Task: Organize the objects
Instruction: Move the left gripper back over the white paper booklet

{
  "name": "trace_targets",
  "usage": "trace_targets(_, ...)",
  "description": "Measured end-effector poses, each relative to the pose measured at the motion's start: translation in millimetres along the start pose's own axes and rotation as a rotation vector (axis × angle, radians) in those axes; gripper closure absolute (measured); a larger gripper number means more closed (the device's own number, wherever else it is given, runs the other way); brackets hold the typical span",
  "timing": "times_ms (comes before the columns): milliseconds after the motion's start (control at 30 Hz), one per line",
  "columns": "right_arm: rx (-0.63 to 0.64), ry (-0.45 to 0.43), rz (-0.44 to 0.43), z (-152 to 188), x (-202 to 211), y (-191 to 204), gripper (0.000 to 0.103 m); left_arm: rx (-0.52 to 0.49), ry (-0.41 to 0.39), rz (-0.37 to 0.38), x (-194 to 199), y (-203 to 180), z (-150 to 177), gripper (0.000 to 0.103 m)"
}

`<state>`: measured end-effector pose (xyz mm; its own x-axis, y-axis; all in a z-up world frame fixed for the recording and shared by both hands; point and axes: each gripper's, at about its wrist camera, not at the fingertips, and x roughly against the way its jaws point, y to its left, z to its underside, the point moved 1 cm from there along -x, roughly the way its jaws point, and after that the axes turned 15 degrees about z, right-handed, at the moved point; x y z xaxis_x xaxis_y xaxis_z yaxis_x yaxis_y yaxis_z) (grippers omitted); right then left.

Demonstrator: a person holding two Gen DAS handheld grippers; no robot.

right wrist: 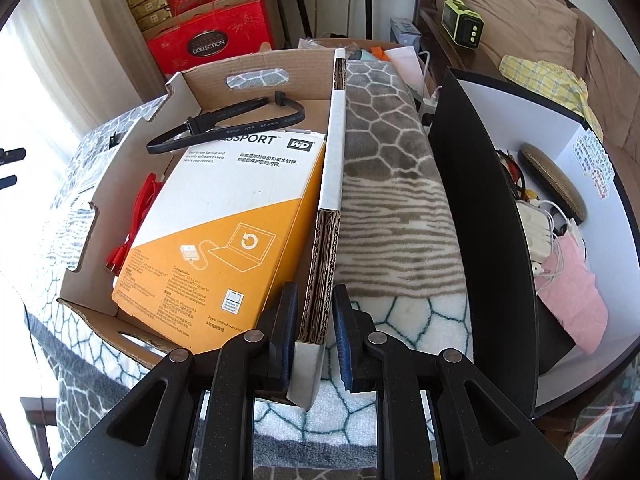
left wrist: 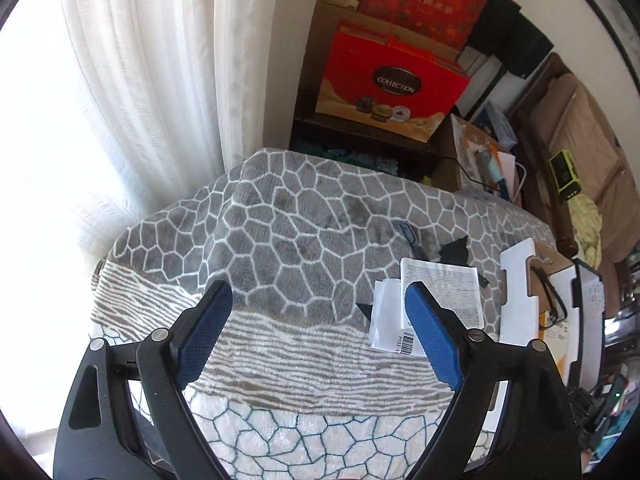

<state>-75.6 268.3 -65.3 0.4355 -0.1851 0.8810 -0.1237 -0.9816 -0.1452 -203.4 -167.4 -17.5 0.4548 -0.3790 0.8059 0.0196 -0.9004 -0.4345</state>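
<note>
My right gripper (right wrist: 314,312) is shut on the near right wall of an open cardboard tray (right wrist: 330,160), one finger inside and one outside. The tray holds an orange and white WD hard drive box (right wrist: 224,220), a black SATA cable (right wrist: 224,124) and a red cable (right wrist: 136,220). My left gripper (left wrist: 320,300) is open and empty above the grey patterned blanket (left wrist: 280,240). Folded white leaflets (left wrist: 432,296) lie just right of its right finger. Small black pieces (left wrist: 454,250) and a dark clip (left wrist: 408,234) lie beyond them. The tray's white edge also shows at the right (left wrist: 520,280).
A black and white box (right wrist: 472,216) at the right holds chargers, cables, a pink cloth and a gold case. Red gift boxes (left wrist: 392,80) are stacked behind the table. White curtains (left wrist: 140,100) hang at the left. A sofa (right wrist: 540,20) stands at the far right.
</note>
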Motion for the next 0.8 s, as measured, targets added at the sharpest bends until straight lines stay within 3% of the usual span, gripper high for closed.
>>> trace_targets(800, 0.002, 0.005, 0.010, 0, -2, -1, 0.086, -0.147, 0.200, 0.079, -125, -108, 33, 0.013)
